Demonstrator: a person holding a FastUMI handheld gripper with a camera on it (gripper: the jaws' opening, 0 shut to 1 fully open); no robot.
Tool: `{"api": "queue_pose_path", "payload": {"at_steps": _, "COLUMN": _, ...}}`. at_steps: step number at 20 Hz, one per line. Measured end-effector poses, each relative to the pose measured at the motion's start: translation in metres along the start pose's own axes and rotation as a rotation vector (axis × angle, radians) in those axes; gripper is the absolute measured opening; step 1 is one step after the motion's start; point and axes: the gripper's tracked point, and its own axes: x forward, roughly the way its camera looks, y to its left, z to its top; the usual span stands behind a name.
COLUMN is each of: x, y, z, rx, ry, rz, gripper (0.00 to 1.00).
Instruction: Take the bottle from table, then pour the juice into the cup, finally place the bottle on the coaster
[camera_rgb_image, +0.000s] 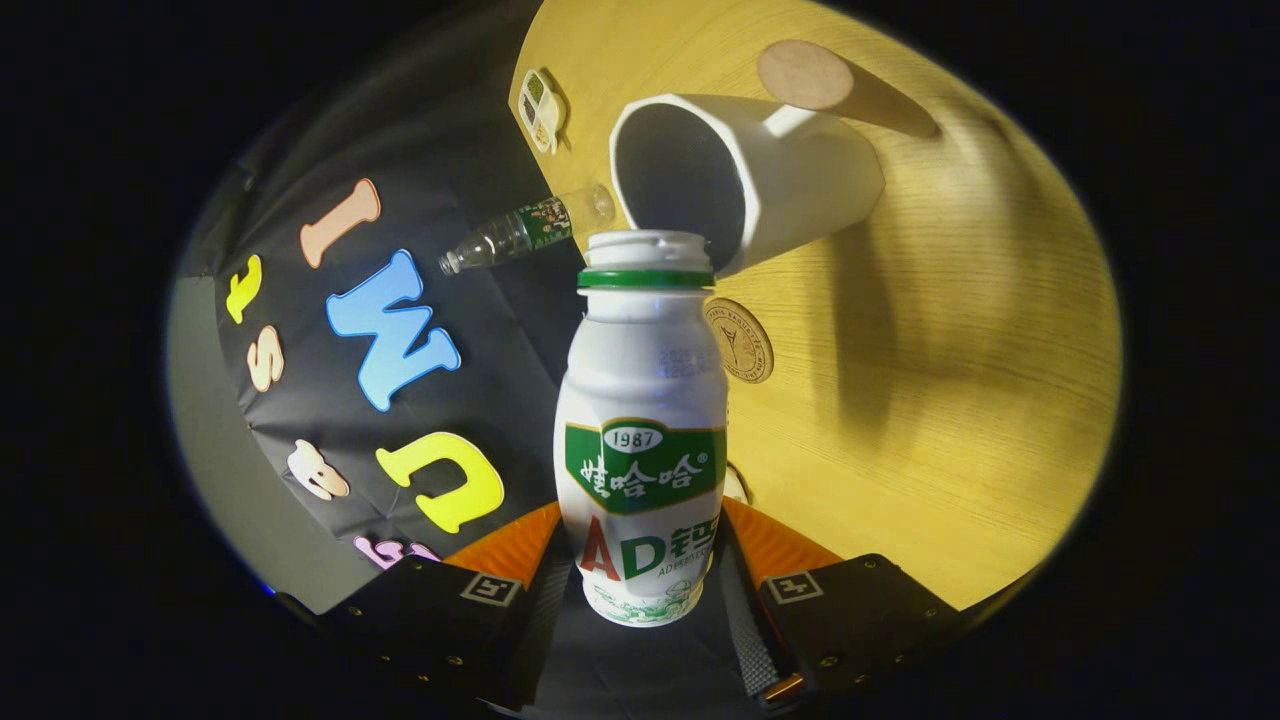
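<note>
— Gripped at its lower body in the claw (640, 580), both fingers pressing its sides, sits the white plastic juice bottle with the green label (641, 440). How far along?

— Taken off the yellow wooden desk (930, 400), I judge. Its mouth is right at the rim of the white mug (745, 180), so pouring looks under way; no juice is visible.

— And what is left?

— The round brown coaster (741, 340), just beside the bottle's shoulder, sits bare: placing remains.

Cup (740, 175) just beyond bottle (642, 420) (touching?)
</note>
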Motion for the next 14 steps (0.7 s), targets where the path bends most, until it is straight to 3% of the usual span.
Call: {"api": "queue_pose_path", "payload": {"at_steps": 14, "x": 0.0065, "y": -0.0062, "z": 0.0096, "rx": 0.014, "ry": -0.001, "rz": -0.021, "gripper": 0.74}}
